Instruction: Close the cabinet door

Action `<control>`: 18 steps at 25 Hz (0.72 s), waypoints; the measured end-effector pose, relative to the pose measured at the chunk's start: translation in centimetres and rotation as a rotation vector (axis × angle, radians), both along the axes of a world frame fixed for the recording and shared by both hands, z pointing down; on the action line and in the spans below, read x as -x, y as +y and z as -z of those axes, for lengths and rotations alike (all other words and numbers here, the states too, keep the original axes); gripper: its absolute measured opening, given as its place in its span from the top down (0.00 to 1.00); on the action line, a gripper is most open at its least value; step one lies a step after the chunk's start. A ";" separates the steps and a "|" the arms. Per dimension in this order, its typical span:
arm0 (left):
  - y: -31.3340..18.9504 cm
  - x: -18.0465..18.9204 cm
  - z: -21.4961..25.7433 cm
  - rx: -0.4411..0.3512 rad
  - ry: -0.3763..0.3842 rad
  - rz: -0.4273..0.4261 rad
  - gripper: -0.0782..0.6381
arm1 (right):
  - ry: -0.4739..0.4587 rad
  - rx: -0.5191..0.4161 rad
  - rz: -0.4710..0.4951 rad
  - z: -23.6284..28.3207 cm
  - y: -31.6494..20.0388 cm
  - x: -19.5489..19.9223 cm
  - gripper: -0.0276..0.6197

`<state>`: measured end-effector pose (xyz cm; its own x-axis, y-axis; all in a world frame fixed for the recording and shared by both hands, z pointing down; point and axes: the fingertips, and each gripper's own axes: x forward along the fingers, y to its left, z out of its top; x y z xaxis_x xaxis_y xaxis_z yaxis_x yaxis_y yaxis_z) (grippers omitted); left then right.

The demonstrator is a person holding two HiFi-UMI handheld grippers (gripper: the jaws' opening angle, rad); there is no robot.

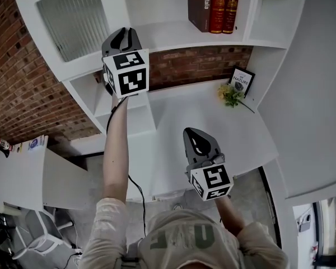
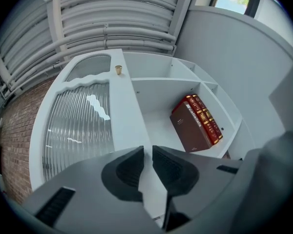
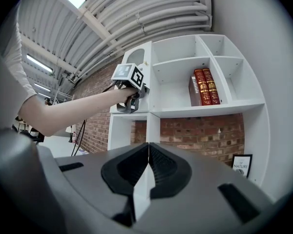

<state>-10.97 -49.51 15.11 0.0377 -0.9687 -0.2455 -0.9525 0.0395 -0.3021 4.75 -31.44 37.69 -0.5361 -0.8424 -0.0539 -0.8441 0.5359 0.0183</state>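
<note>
The white cabinet door (image 1: 73,15) with ribbed glass stands swung open at the shelf unit's left. In the left gripper view its glass panel (image 2: 78,126) fills the left side, with a small brass knob (image 2: 118,69) near the top. My left gripper (image 1: 122,37) is raised to the door's lower edge. Its jaws (image 2: 147,152) stand a narrow gap apart, with the door's white edge running down to the gap; whether the pads touch it is unclear. The right gripper view also shows the left gripper (image 3: 129,104) at the door. My right gripper (image 1: 197,136) hangs lower over the desk, shut and empty (image 3: 147,147).
Three books (image 1: 215,4) stand in the open compartment right of the door. On the white desk (image 1: 173,122) at the right are a framed picture (image 1: 242,80) and a small flower sprig (image 1: 231,94). A brick wall (image 1: 17,94) is on the left, and a chair (image 1: 39,234) lower left.
</note>
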 end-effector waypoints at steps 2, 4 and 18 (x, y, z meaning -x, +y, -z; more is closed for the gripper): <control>-0.5 0.2 0.0 0.000 -0.003 0.009 0.80 | -0.002 -0.001 0.000 0.1 -0.2 0.1 0.93; -0.8 0.3 0.2 -0.004 -0.002 0.007 0.82 | -0.004 -0.006 -0.003 0.3 -0.5 0.1 0.93; -0.7 0.8 0.1 -0.018 0.211 -0.145 0.83 | -0.019 -0.034 -0.025 1.6 0.0 -0.6 0.93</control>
<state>-11.81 -50.22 14.98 0.1219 -0.9524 -0.2795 -0.9905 -0.0986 -0.0962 5.40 -31.49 36.13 -0.5131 -0.8533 -0.0926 -0.8578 0.5137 0.0198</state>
